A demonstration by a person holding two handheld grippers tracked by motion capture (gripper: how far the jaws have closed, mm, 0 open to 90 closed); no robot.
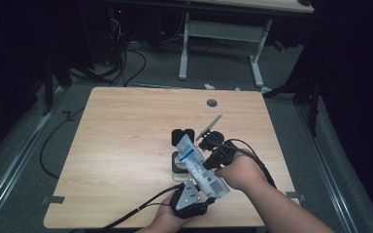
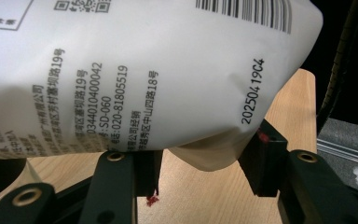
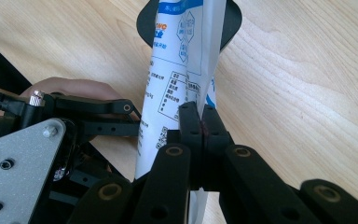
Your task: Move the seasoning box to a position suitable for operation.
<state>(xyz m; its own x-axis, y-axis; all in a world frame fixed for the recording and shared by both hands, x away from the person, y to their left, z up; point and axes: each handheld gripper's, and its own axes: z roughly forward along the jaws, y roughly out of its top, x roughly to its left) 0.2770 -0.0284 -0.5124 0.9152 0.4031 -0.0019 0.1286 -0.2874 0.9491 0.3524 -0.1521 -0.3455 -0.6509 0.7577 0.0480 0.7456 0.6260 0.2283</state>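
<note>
Near the front edge of the wooden table, a person is holding a white pouch up off the surface with two handheld grippers, one on each side of it. The pouch is tilted, its top end pointing away toward the back of the table and its bottom end low near the person, and it has blue print up top plus a barcode and black text lower down.

The left gripper has its claw around the fat bottom end of the pouch, one jaw on each side. From the left gripper view the bag bulges out above the jaws and its lower fold sits down between them, so it looks clamped on the pouch with the jaws fairly wide apart.

The right gripper is pinched down tight on a flat seam edge of the pouch, jaws basically together with just the thin film between them. In that same view the left gripper sits just beside the bag, with its grey plate close to the camera.

Under the pouch on the table there's a black base thing, partly hidden.
</note>
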